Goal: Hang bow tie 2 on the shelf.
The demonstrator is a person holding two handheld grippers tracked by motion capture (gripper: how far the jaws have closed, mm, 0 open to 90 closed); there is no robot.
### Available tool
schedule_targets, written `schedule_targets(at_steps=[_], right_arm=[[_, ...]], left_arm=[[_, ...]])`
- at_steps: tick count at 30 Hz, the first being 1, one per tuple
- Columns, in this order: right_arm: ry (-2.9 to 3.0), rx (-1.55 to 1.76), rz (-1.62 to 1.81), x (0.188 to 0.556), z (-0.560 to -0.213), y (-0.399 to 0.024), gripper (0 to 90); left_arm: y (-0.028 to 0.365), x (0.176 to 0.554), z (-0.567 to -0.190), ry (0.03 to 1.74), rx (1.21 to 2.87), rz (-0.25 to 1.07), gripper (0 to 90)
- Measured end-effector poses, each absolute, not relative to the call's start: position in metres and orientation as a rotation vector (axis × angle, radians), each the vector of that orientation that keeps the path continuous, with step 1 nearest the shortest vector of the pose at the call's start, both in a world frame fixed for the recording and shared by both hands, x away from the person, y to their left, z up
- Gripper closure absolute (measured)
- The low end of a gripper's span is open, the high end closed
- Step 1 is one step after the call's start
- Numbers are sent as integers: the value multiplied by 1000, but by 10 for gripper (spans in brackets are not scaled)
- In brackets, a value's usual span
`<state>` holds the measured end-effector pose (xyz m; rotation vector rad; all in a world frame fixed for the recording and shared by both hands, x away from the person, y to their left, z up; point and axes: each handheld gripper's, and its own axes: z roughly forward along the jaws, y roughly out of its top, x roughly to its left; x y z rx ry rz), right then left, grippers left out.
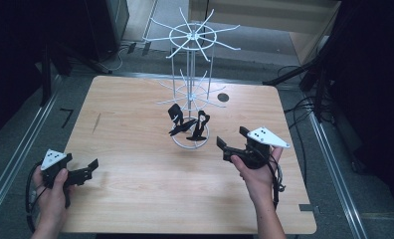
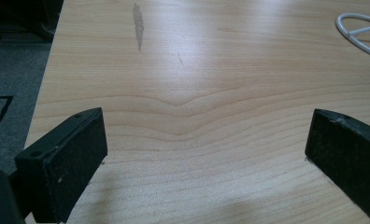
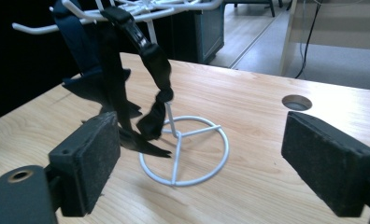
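Black straps on the white rack — right tongs nearest.
Hung straps (image 3: pixel 127 88) from a low rack (image 1: pixel 190 89) arm, long axis down, ahead-left of right tongs (image 1: pixel 231 143) — spread, empty; left tongs (image 1: pixel 91 168) spread too, well apart over bare bench (image 1: pixel 135 199).

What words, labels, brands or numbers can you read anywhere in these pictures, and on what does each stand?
None: no legible writing appears in any view.
The grey plates on the grippers carry small dark dots, not letters.
The black tape mark on the floor left of the table is an angular shape, not a readable character.
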<state>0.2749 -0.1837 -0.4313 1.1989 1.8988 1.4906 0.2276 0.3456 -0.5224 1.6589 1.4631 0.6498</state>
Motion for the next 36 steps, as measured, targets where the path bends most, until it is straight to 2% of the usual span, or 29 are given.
schedule_targets(at_steps=[36], right_arm=[[1930,1307,1369,250,-499,-236,127]], left_arm=[[345,228,-523,1463,1655,655,0]])
